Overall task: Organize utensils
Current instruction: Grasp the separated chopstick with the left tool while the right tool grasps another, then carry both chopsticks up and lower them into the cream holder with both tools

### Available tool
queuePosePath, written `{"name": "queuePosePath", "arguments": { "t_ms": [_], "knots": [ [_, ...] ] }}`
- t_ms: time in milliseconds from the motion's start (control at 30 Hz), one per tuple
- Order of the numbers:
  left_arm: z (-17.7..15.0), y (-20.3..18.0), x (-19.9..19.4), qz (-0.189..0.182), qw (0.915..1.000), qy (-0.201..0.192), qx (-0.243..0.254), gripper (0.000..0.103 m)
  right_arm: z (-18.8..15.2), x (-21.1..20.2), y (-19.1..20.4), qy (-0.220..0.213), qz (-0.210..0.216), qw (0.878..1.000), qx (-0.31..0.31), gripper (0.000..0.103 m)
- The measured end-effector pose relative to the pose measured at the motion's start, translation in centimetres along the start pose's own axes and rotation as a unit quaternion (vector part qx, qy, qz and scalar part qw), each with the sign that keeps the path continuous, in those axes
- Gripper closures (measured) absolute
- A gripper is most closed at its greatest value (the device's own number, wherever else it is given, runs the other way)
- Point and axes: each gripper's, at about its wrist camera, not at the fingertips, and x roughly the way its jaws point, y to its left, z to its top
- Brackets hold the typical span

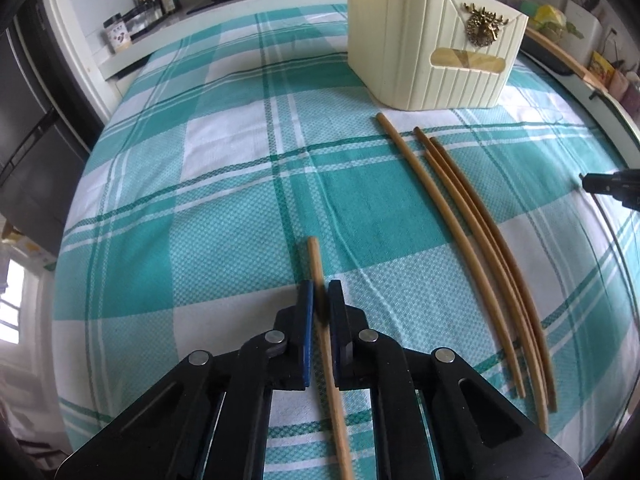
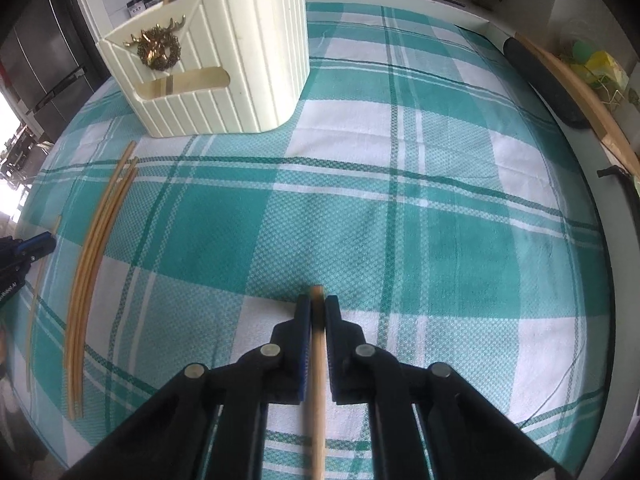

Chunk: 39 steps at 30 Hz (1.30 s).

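The left gripper (image 1: 320,296) had its jaws closed on a single chopstick (image 1: 316,264), held lengthwise between the blue pads with a short tip projecting ahead, above the teal checked tablecloth (image 1: 224,184). To its right, three loose chopsticks (image 1: 460,216) lay side by side on the cloth, their far ends pointing toward the cream utensil holder (image 1: 432,40), which stood at the far side of the table with a spoon and further chopsticks already upright in it. Further right, the right gripper (image 2: 318,308) was likewise clamped on another chopstick (image 2: 319,360), its tip barely clearing the fingertips. Risk assessment: both sticks were gripped along their length rather than across it, so either could slide through the pads on tilting toward the holder. With so little tip exposed on the right, the fingers may strike the holder's rim before the stick enters. Both tools approaching the one holder together could also collide.
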Motion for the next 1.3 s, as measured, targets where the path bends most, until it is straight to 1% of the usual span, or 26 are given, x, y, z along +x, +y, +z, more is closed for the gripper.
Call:
{"name": "queuePosePath", "arguments": {
  "t_ms": [67,133,233,300,433,500,633,700,800,933,1100,1300],
  "knots": [
    [0.0,0.1,-0.9,-0.002,0.9998,-0.015,-0.009,0.099,0.0,-2.0,-0.5,-0.03,0.024,0.999,0.009,0.096],
    [0.2,0.3,-2.7,-0.005,0.999,-0.039,-0.02,0.099,0.0,-4.5,-0.7,-0.06,0.042,0.997,0.012,0.096],
    [0.7,0.7,-6.2,-0.015,0.9958,-0.083,-0.036,0.099,0.1,-8.2,-0.8,-0.101,0.058,0.993,0.007,0.096],
    [1.0,0.8,-9.0,-0.022,0.9922,-0.115,-0.043,0.099,-0.2,-10.8,-0.6,-0.128,0.065,0.99,0.001,0.096],
    [0.8,0.9,-14.7,-0.039,0.9819,-0.178,-0.052,0.099,-1.3,-15.4,0.2,-0.185,0.07,0.98,-0.011,0.096],
    [0.7,1.0,-17.0,-0.048,0.9762,-0.204,-0.055,0.099,-1.7,-17.2,0.5,-0.214,0.069,0.974,-0.013,0.096],
    [0.7,0.9,-20.1,-0.057,0.9666,-0.242,-0.063,0.099,-2.7,-20.2,1.5,-0.265,0.059,0.962,-0.024,0.096],
    [0.7,0.9,-21.1,-0.058,0.9625,-0.257,-0.064,0.099,-2.9,-21.4,2.0,-0.284,0.054,0.957,-0.031,0.096],
    [0.7,0.9,-22.0,-0.061,0.9574,-0.274,-0.07,0.099,-2.9,-22.4,2.7,-0.301,0.049,0.952,-0.038,0.096],
    [0.9,1.2,-22.5,-0.07,0.9528,-0.284,-0.082,0.099,-2.5,-23.2,3.0,-0.315,0.055,0.947,-0.036,0.096],
    [1.2,1.4,-22.4,-0.076,0.9507,-0.286,-0.091,0.1,-1.8,-23.6,3.3,-0.321,0.06,0.944,-0.037,0.096],
    [1.5,1.6,-22.2,-0.081,0.9503,-0.285,-0.097,0.1,-0.7,-23.3,3.7,-0.319,0.066,0.945,-0.037,0.096]
  ]
}}
